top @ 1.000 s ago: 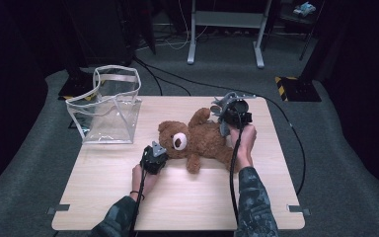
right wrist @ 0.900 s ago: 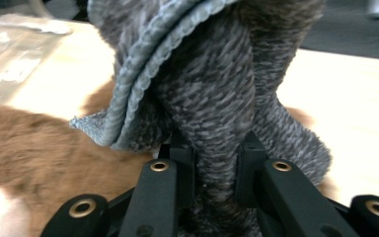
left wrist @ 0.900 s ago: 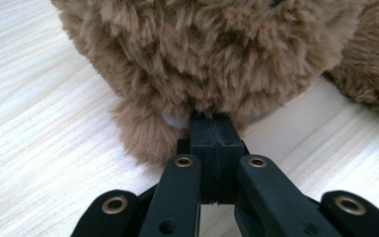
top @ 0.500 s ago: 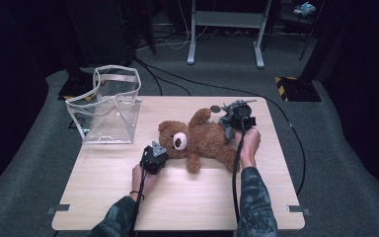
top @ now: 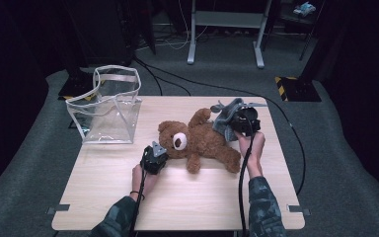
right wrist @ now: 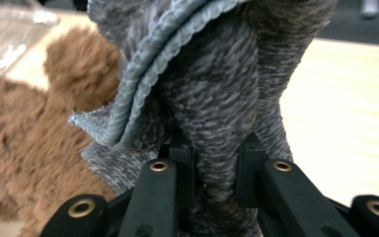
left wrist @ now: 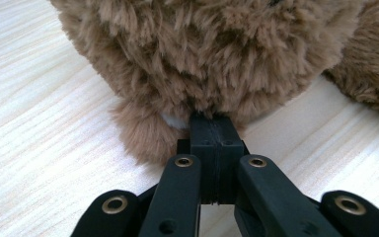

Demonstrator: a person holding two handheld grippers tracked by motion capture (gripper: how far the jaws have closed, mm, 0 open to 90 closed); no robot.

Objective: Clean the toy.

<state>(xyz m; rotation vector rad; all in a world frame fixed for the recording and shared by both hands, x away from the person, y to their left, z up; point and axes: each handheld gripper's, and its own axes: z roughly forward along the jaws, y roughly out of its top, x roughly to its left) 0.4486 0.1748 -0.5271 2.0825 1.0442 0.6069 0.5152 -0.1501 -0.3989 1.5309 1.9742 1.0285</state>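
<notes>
My left gripper (left wrist: 212, 129) has its jaws pressed together on the teddy bear's (top: 202, 143) fur; my right gripper (right wrist: 212, 163) pinches the grey cloth (right wrist: 217, 89), which could slip loose or snag the bear.

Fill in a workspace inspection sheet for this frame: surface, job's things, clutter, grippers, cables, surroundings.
Surface: light wooden table, bare at the near edge.
Job's things: brown plush teddy bear lying mid-table; grey knitted cloth bunched above its far arm.
Clutter: clear plastic bag with white trim, upright at the far-left corner.
Grippers: left gripper shut on the bear's fur by its head; right gripper shut on the grey cloth.
Cables: black cable trailing from each gripper; more across the floor.
Surroundings: grey carpet, grey metal stand behind, dark room.
</notes>
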